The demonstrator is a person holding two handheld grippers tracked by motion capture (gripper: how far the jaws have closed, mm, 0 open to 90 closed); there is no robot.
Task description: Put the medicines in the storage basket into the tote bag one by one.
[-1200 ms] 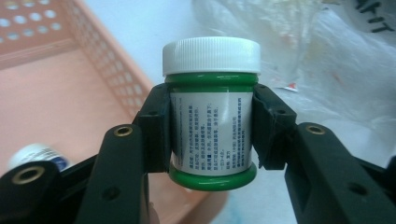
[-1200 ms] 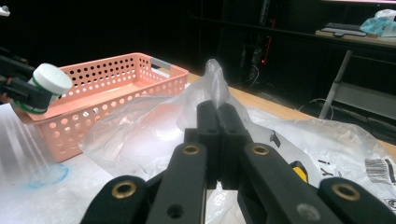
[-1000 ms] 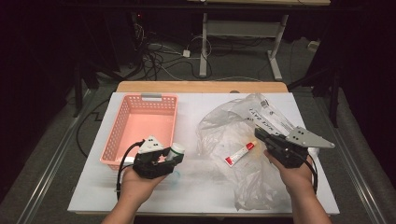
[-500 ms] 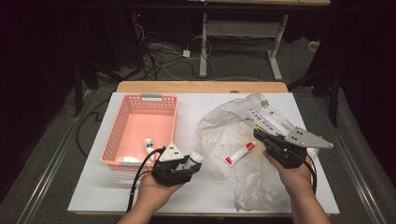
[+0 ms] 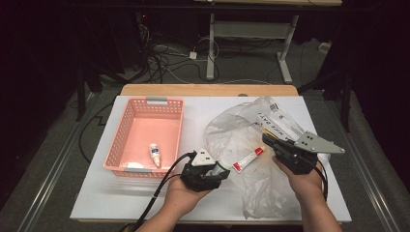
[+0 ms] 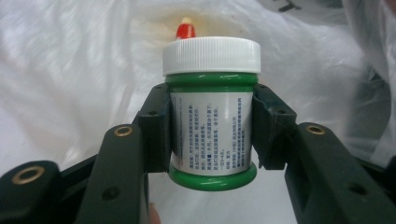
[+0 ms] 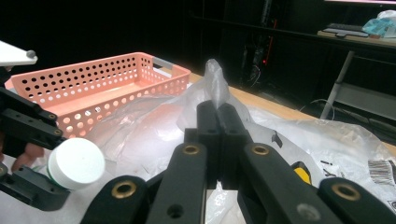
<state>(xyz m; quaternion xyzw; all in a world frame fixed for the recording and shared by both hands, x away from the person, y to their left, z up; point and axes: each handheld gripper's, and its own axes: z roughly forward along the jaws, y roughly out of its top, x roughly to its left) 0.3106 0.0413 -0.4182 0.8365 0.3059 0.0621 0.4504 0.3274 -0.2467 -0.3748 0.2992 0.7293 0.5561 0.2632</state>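
A white tabletop (image 5: 145,193) with a pale wooden strip along its far edge stands in a dark room, with black cables strewn on the floor behind it and the white legs of another table (image 5: 210,48) beyond. On the left of the tabletop sits a pink perforated plastic basket (image 5: 145,104) holding a small white dropper bottle (image 5: 154,154). To its right lies a crumpled clear plastic bag (image 5: 232,128), and a white tube with a red cap (image 5: 248,159) lies on it. The left gripper (image 6: 210,126) sits near the front middle of the table, at the bag's near-left edge, jaws partway apart and pressed against both sides of a green round plastic jar with a white ribbed screw lid and a printed white label (image 6: 211,112); the jar is held off the surface, lid pointing toward the tube. The right gripper (image 7: 217,116) rests over the bag's right side, jaws fully together, pinching a fold of the bag's film.
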